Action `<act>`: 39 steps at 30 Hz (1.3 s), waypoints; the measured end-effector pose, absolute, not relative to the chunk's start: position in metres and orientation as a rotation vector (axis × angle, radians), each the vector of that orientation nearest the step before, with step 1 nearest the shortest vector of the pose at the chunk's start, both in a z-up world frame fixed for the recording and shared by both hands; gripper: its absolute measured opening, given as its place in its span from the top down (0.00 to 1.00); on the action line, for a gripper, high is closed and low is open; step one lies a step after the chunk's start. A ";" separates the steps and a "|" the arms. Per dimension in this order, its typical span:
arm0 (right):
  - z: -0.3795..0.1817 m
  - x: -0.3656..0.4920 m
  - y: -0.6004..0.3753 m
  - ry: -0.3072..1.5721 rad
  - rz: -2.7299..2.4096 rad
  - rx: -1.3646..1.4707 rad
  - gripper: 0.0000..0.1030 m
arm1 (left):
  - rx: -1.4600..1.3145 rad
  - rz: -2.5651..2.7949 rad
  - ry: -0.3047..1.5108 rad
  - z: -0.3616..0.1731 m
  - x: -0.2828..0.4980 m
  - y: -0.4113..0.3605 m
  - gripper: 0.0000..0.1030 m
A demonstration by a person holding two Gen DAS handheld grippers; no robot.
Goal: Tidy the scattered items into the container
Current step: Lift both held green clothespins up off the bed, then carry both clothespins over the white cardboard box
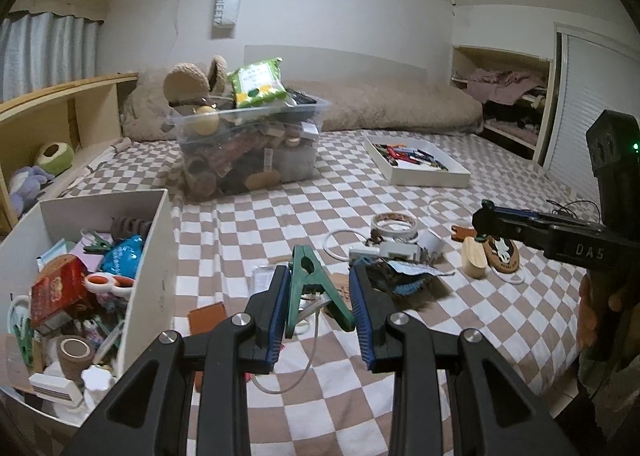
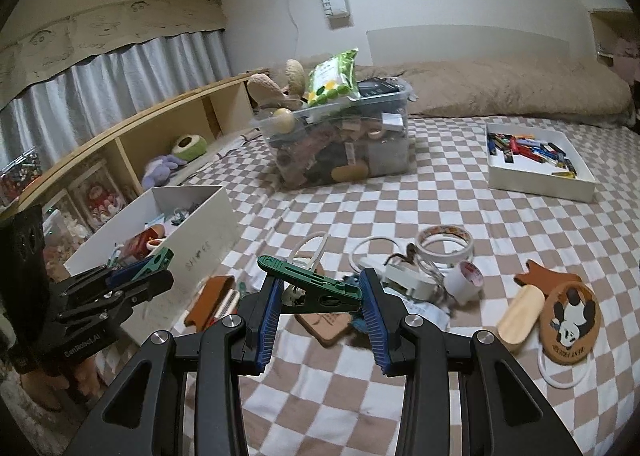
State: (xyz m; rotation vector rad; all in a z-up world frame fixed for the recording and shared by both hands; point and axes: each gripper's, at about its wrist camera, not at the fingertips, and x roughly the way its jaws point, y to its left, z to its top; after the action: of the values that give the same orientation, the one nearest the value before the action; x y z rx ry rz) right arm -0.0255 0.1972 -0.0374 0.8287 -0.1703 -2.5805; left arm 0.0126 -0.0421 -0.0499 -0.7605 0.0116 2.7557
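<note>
Jaws on both grippers are pinched in on green clothespins, left gripper [image 1: 320,310] gripping one [image 1: 310,288], right gripper [image 2: 320,310] gripping another [image 2: 312,290], both above the checkered bedspread [image 2: 400,212] by the white box [image 1: 150,256].

the left gripper [image 1: 320,296] holds a green clothes peg [image 1: 310,288] upright between its blue pads, the peg's legs spreading down toward the checked bedsheet [image 1: 440,336]. just left of the claw stands a white box [image 1: 152,256] crowded with small things, among them a red packet [image 1: 60,292] and a roll of brown tape [image 1: 74,352]. just ahead and to the right lie a tape roll [image 1: 394,225], a white ring [image 1: 340,244], a wooden block [image 1: 474,262] and a panda coaster [image 1: 502,254]. far ahead sits a clear bin [image 1: 248,144], full to the rim. at the right edge the right gripper [image 1: 486,221] reaches in above the coaster, a hand [image 1: 596,308] on its handle.
</note>
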 end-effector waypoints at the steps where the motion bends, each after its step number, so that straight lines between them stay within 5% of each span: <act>1: -0.036 -0.026 0.195 -0.166 -2.579 0.827 0.61 | -0.754 2.760 0.008 -0.048 0.013 -0.044 0.71; 39: 0.002 -0.042 0.044 -0.121 -2.322 0.685 0.61 | -0.658 3.065 -0.241 0.000 0.043 -0.183 0.71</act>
State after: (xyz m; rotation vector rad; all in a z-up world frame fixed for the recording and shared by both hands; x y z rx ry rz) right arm -0.0422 0.0437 0.0017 0.6853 -0.1214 -2.3225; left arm 0.0431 -0.1827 0.0002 -0.6579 -0.2412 3.0654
